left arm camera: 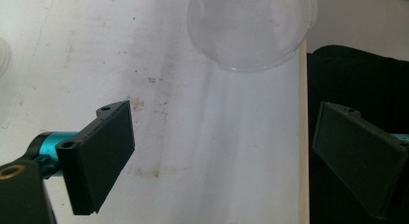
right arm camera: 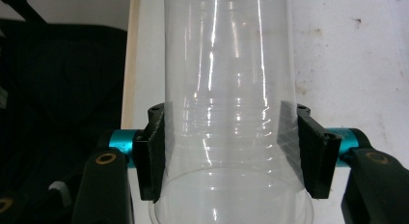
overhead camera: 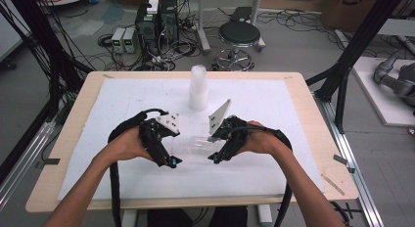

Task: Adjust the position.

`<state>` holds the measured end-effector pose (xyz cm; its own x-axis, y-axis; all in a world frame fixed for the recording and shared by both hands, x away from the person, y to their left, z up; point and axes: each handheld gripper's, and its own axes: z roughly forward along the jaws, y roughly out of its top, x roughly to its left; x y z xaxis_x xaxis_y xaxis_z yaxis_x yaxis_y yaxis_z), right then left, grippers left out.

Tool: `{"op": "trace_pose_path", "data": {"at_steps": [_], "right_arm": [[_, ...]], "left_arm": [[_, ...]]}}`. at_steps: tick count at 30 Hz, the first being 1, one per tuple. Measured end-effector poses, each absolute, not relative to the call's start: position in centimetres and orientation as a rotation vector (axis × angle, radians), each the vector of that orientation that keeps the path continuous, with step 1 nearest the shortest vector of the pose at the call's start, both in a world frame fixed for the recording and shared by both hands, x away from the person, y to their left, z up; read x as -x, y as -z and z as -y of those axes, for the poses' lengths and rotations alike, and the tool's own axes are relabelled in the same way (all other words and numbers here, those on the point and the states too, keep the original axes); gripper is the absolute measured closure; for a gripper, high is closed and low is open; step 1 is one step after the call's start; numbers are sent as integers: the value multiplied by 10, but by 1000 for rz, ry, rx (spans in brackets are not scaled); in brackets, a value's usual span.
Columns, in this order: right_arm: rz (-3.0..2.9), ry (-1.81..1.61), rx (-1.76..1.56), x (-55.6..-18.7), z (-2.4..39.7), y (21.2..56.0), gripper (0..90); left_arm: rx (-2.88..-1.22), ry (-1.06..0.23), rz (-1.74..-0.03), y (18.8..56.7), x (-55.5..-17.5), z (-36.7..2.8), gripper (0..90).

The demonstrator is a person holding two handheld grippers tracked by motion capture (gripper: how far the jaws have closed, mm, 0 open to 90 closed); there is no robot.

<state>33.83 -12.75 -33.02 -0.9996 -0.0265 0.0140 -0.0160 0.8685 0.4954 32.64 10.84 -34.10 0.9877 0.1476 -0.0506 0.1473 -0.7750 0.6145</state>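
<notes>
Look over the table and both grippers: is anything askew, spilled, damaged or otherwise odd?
Nothing is spilled or broken. The white mat carries brownish smudges and specks. The clear cup lies sideways in the air, clamped by the right gripper, while the cup stack stands upright. The left gripper is open with nothing between its jaws.

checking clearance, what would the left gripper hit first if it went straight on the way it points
Probably the clear plastic cup, held by the right gripper, ahead of the open left gripper; depth is unclear.

High view overhead, gripper views close, downward
</notes>
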Motion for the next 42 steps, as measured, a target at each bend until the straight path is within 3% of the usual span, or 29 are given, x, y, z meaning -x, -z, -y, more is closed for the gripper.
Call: {"op": "trace_pose_path", "data": {"at_steps": [17,22,26,28,37,38,41,42], "right_arm": [[3032,727,-56,-340,120,329,391],[3027,726,-52,-339,119,330,391],[3026,727,-61,-339,117,330,391],[3017,736,-58,-339,116,331,391],[3013,769,-74,-341,116,332,392],[3012,766,-70,-341,117,332,375],[3012,811,-62,-341,116,333,176],[3013,838,-55,-341,117,333,158]], "left_arm": [[-2362,-12,-184,346,-331,-85,100],[-2365,7,-152,346,-330,-79,154],[-2371,24,-120,347,-328,-74,292],[-2353,32,-115,347,-328,-74,405],[-2345,23,-120,347,-328,-75,418],[-2346,23,-119,347,-328,-75,417],[-2347,23,-115,347,-327,-76,416],[-2342,26,-119,347,-327,-75,416]]}}
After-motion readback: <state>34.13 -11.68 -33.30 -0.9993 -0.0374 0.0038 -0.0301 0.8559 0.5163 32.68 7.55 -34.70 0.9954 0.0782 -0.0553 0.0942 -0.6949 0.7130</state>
